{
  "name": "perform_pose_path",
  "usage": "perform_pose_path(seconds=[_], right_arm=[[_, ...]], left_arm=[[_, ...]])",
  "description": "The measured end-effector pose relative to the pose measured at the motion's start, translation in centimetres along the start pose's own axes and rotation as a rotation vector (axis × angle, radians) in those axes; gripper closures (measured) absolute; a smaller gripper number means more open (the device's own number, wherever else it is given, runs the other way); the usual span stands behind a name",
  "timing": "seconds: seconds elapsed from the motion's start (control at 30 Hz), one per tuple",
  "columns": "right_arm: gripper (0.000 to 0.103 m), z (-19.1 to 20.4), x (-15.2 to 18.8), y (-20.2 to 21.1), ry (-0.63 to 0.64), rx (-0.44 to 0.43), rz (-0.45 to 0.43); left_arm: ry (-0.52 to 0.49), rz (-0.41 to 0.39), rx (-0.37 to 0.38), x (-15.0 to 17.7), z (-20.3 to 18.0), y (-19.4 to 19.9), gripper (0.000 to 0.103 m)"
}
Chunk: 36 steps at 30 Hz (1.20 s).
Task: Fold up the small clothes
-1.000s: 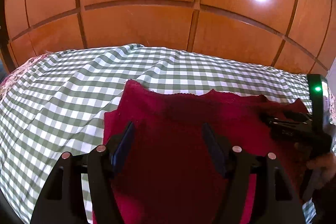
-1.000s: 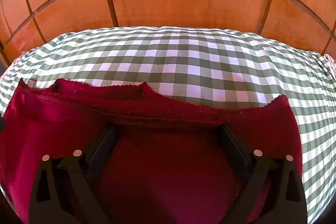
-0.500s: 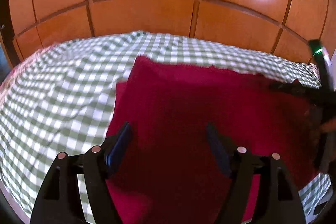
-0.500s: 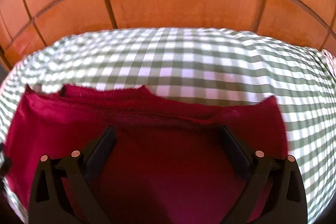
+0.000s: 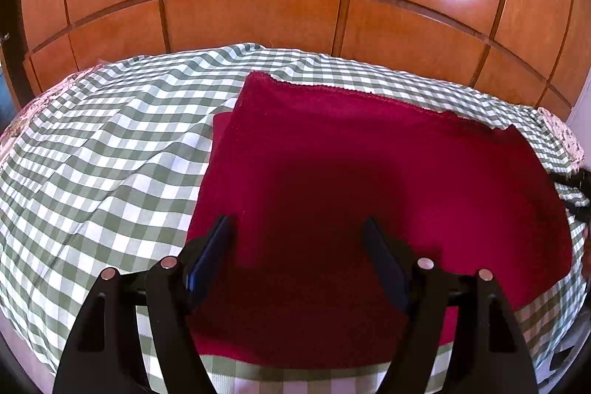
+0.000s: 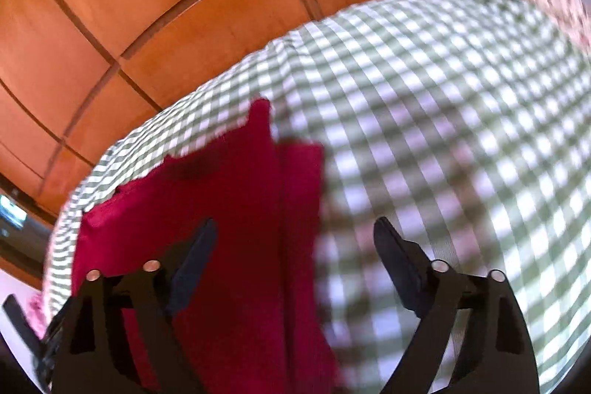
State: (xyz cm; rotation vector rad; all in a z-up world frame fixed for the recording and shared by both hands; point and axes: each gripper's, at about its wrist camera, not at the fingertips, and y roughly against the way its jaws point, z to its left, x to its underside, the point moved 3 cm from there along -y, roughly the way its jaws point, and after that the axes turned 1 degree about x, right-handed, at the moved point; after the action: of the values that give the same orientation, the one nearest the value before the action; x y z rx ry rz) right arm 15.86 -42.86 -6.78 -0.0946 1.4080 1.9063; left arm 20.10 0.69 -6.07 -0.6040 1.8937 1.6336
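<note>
**Trainee:** Status of the work surface?

**Supervisor:** The checked bedspread (image 5: 110, 143) covers the bed in front of the wooden panelled wardrobe (image 5: 258, 6). On it lies the red cloth (image 5: 369, 172), flat, towards the right half of the cover in the left wrist view.

**Trainee:** Fold progress?

**Supervisor:** Judged as partly done. A second red layer shows just past the top layer along the left edge and again along the right edge in the right wrist view (image 6: 299, 180), so at least one fold appears to be in place (the layers do not sit quite flush). The cloth is still a broad rectangle; at least one further fold probably remains, plus squaring the edges.

**Trainee:** Left gripper?

**Supervisor:** The left gripper (image 5: 297, 231) hovers over the near part of the cloth, fingers spread wide, holding nothing.

**Trainee:** Right gripper?

**Supervisor:** The right gripper (image 6: 293, 231) is equally wide apart and empty. It straddles the cloth's right edge: one finger above red fabric, the other above bare check. That view is blurred, so finer detail cannot be read.
</note>
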Motion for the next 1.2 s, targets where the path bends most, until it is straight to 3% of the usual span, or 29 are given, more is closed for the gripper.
perform_pose_path(seconds=[0.1,0.3,0.53,0.57,0.67,0.9,1.2], right_arm=[[0.027,-1.0,2.7,0.2,-0.059,-0.119,0.05],[0.028,-1.1,5.9,1.1,-0.098,-0.274,0.047],[0.06,-0.3,6.1,-0.1,-0.096,-0.251,0.057],[0.067,-0.3,6.0,-0.1,-0.095,-0.25,0.06],[0.075,0.4,5.9,0.0,-0.079,-0.245,0.079],[0.077,5.1,4.7,2.9,-0.001,-0.29,0.043],[0.078,16.1,3.3,4.7,0.203,-0.335,0.036]], left_arm=[[0.0,-0.001,0.04,0.2,-0.3,0.8,0.03],[-0.055,0.007,0.143,1.5,-3.0,2.2,0.03],[-0.056,0.072,0.159,1.9,-4.4,1.2,0.032],[-0.057,0.084,0.156,1.9,-4.3,0.8,0.034],[-0.018,0.136,0.156,1.6,-3.5,-0.5,0.042],[0.007,0.209,0.181,1.0,-3.1,-2.2,0.045],[0.095,0.185,0.316,-0.6,0.4,-0.7,0.048]])
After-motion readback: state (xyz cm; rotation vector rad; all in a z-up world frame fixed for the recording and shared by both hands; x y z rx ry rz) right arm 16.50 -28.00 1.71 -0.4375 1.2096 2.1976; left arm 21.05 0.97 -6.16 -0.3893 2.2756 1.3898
